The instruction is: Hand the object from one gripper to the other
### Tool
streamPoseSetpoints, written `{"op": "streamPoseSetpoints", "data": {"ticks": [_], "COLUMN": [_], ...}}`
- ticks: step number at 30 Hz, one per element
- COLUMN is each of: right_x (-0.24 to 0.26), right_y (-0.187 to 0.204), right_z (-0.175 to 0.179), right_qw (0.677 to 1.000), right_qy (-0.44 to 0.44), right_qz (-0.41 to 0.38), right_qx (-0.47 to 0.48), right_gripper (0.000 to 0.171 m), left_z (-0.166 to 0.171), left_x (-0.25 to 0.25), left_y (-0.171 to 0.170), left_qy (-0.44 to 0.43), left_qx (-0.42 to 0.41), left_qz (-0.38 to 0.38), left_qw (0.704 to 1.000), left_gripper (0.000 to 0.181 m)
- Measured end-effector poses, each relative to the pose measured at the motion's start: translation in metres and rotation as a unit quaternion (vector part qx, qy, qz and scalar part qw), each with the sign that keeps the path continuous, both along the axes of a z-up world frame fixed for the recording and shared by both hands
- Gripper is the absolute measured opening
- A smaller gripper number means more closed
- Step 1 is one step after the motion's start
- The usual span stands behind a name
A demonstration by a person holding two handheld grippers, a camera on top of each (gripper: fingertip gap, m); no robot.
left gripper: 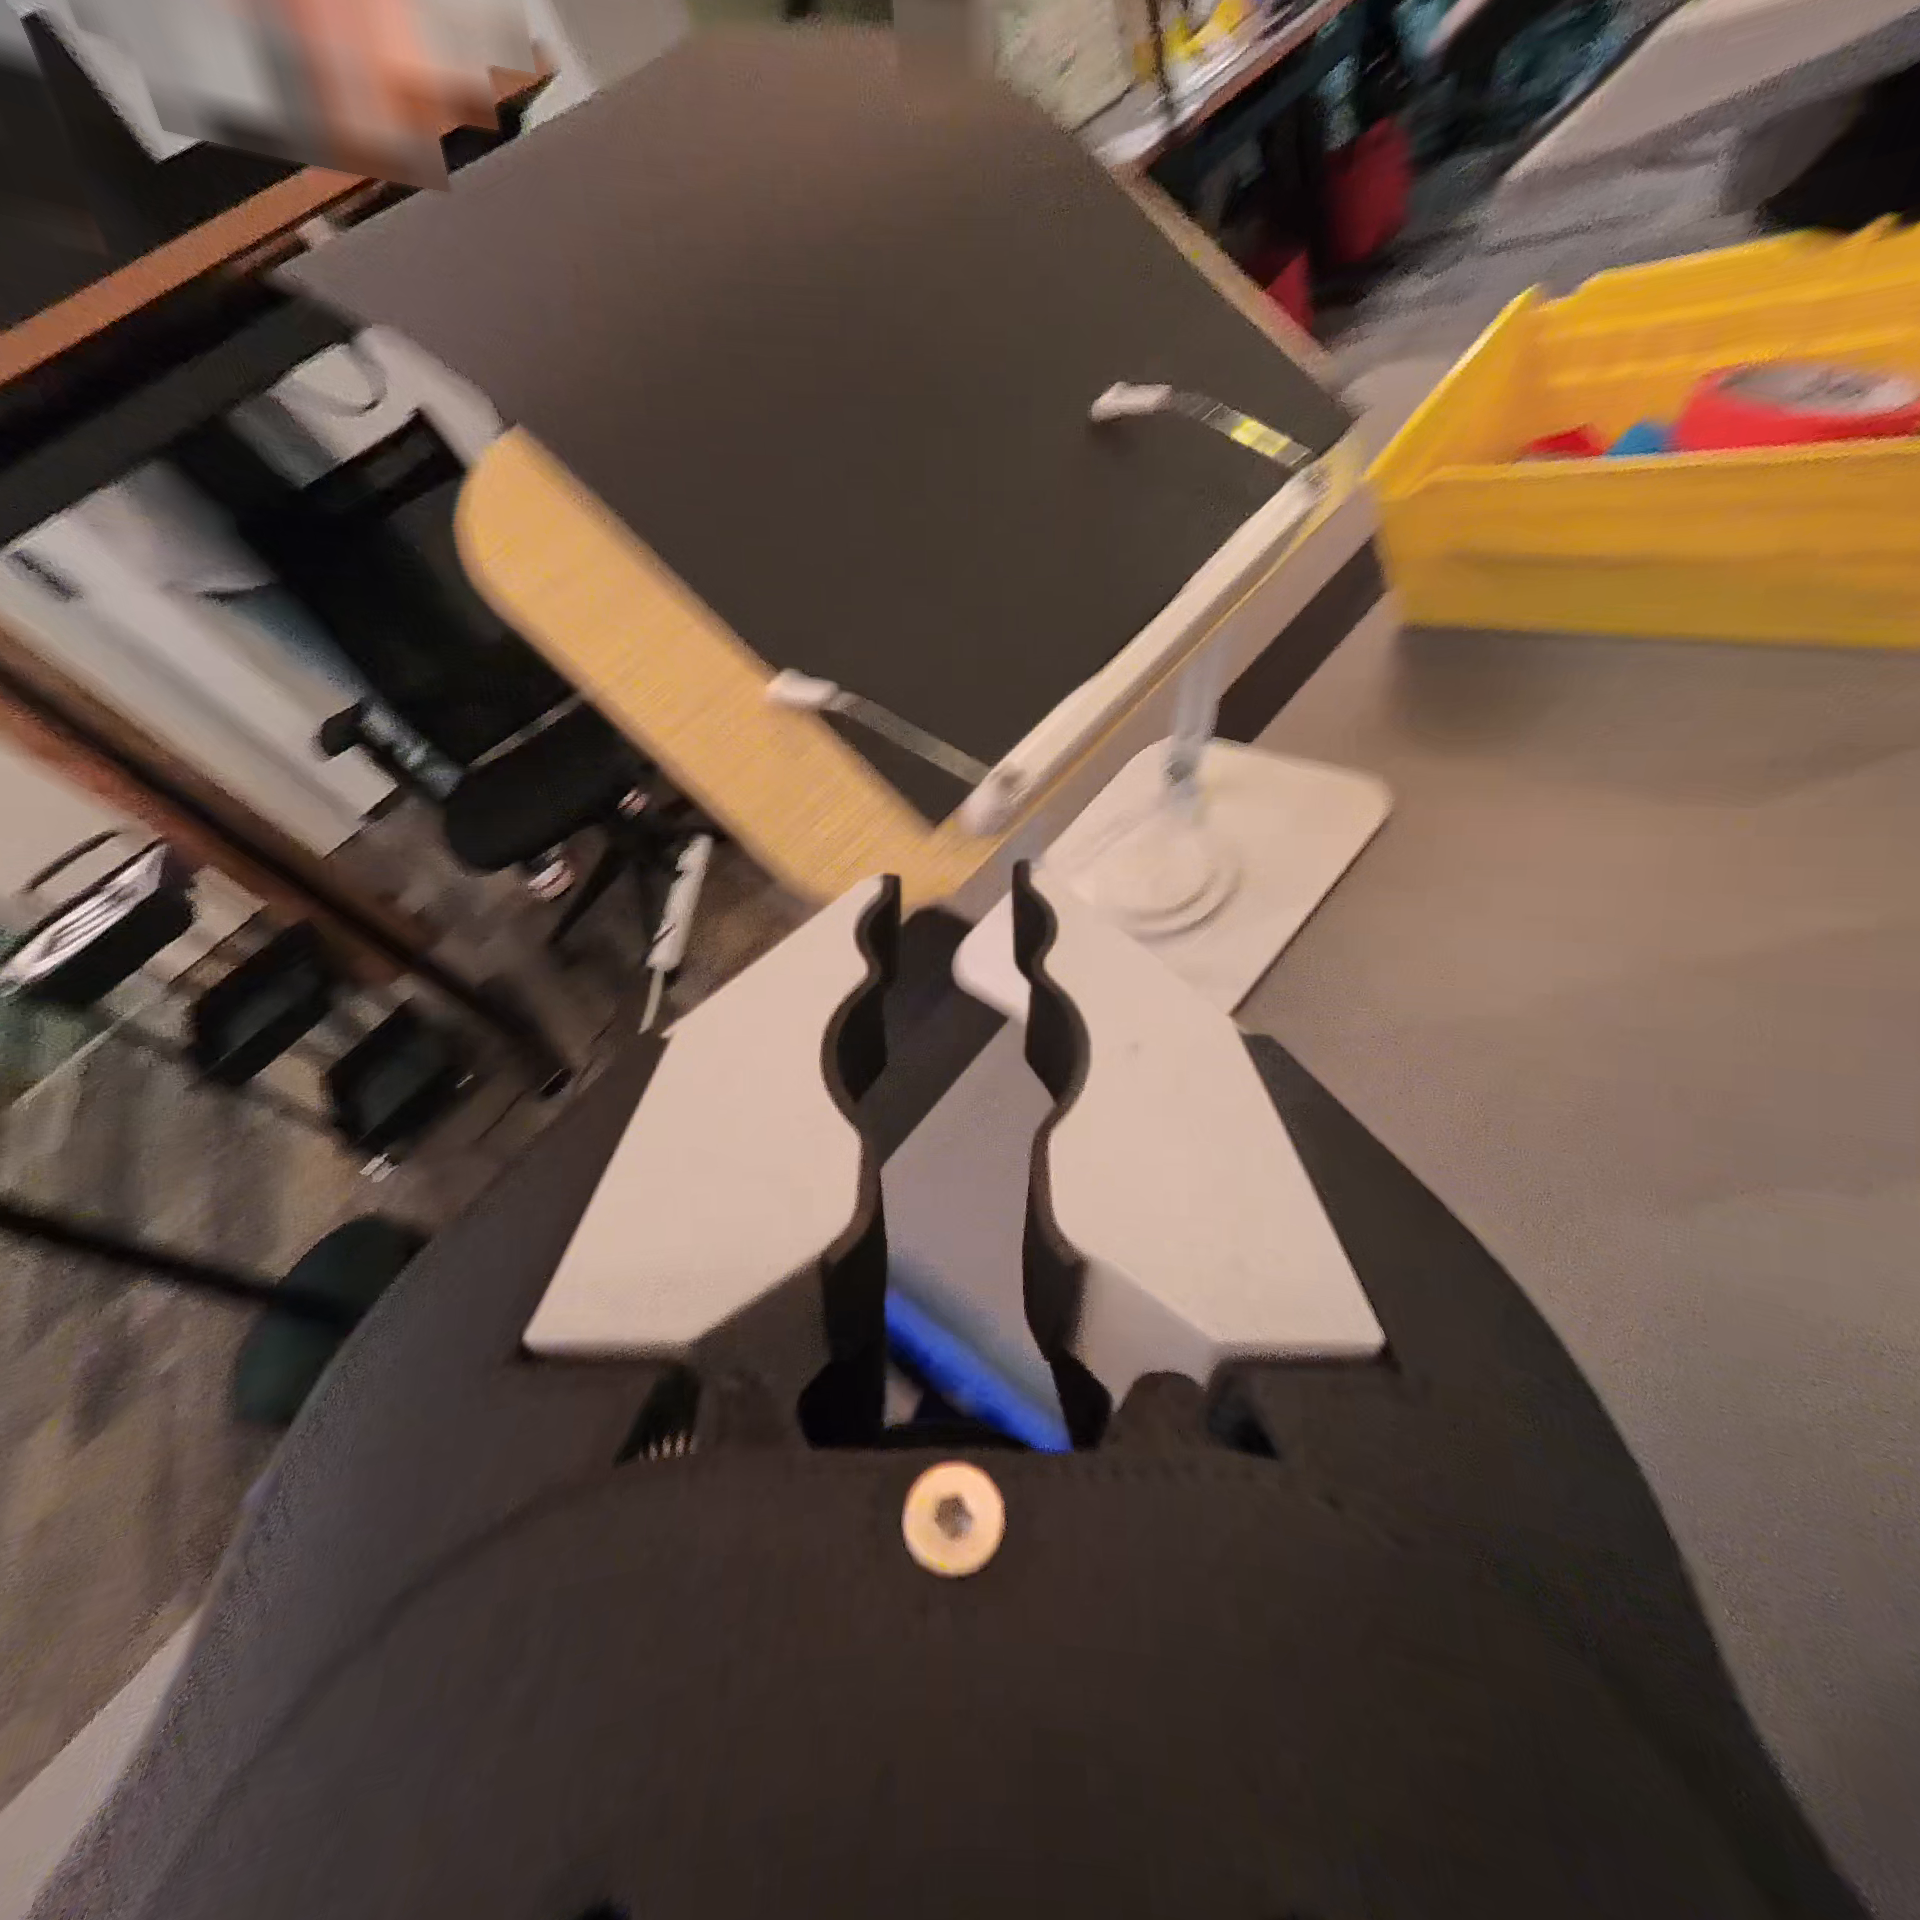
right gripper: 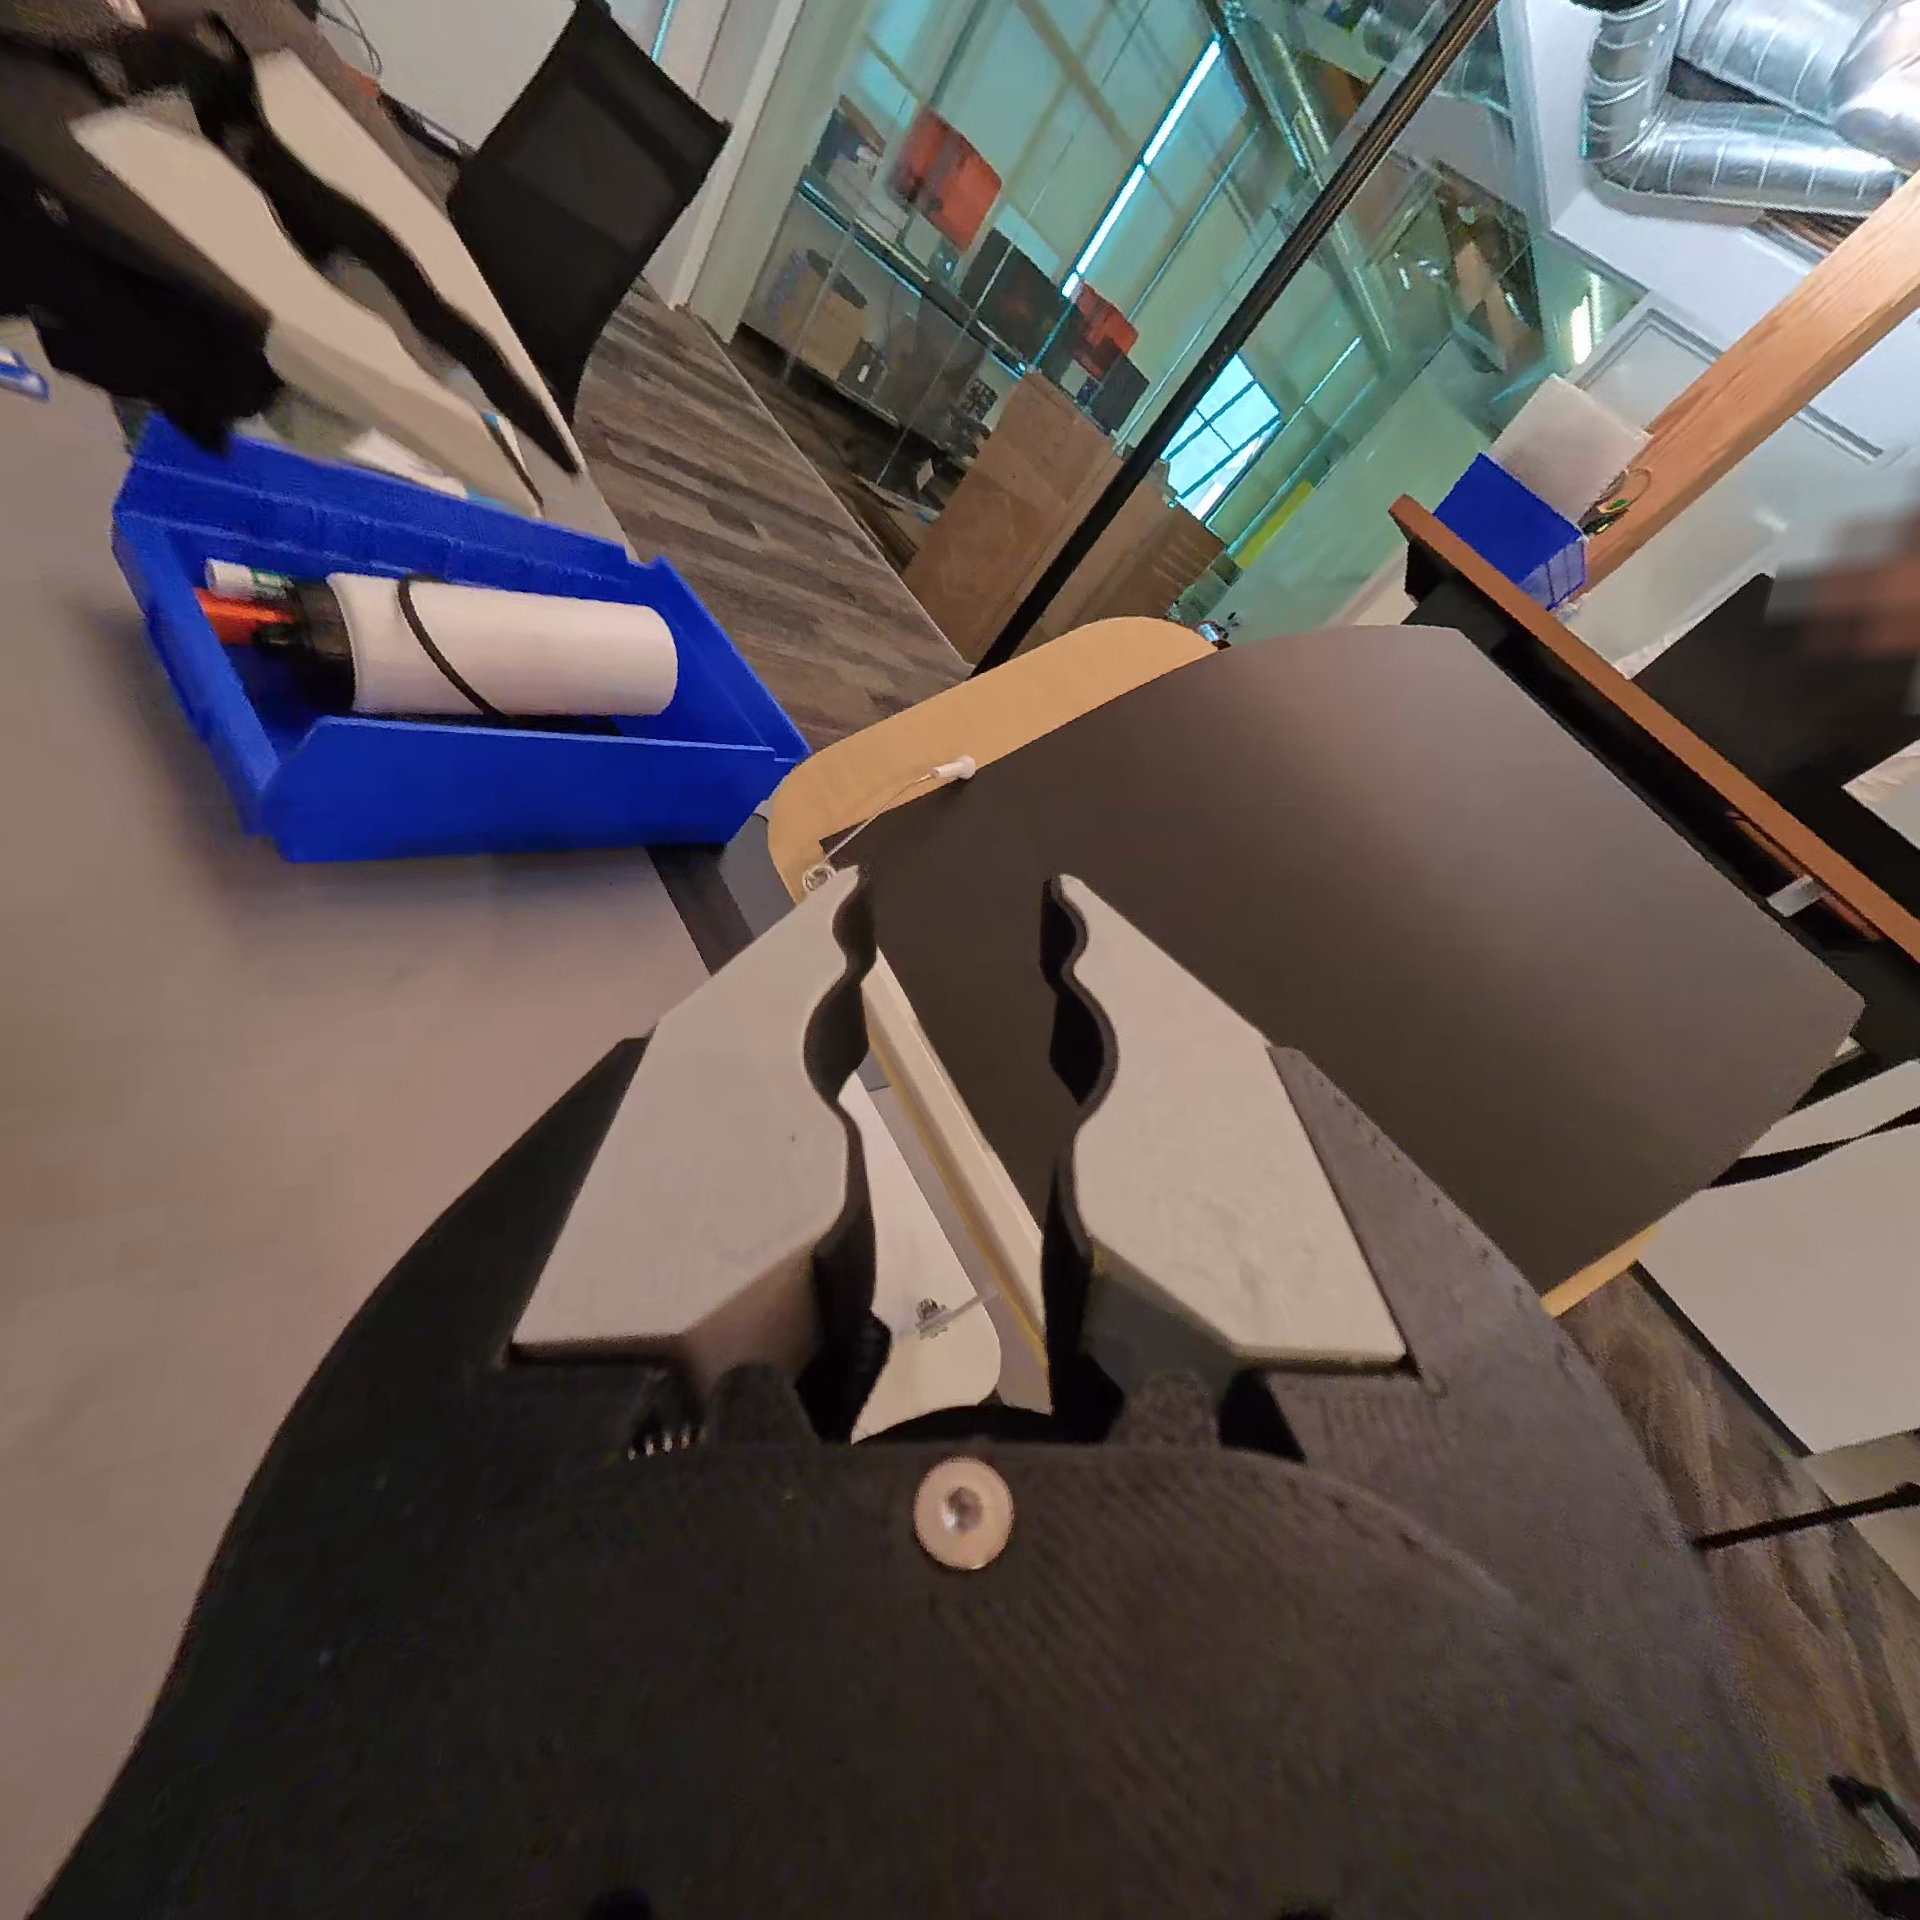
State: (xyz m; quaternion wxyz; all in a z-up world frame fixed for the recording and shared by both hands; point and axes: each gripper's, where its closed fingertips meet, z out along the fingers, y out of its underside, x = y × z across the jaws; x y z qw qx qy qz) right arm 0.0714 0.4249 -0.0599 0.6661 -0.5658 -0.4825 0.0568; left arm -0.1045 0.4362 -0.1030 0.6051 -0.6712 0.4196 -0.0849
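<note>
1. Both pairs of jaws stand slightly spread with nothing pinched between them. Your left gripper tilts over the desk edge, and that view is blurred by motion; your right gripper points past the desk edge toward a black panel.
2. No object is being carried. Likely candidates lie in two bins: a blue bin on the left holding a white bottle and some markers, and a yellow bin on the right holding a red roll.
3. A blue streak shows low between your left jaws; what it is cannot be told.
4. In the right wrist view, your left gripper hangs just above the blue bin's far rim.
5. To do this step well, I judge you should slow down, pick one object, open wider for the bottle, and grip it near one end so the other gripper has free length to take.
</note>
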Motion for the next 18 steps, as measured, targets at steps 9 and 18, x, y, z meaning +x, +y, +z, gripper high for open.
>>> {"op": "streamPoseSetpoints", "data": {"ticks": [9,18], "right_x": [-0.043,-0.052], "right_y": [-0.003,0.002], "right_z": [-0.035,-0.053], "right_qw": [0.998,0.996], "right_qy": [-0.065,-0.064], "right_qz": [0.025,0.040], "right_qx": [-0.009,-0.037], "right_gripper": [0.030,0.030], "left_z": [-0.069,-0.193], "left_x": [-0.097,-0.111], "left_y": [0.018,0.049], "left_qy": [0.165,0.320], "left_qx": [-0.091,-0.179], "left_qz": [0.048,0.040], "left_qw": [0.981,0.929], "left_gripper": [0.028,0.057]}}
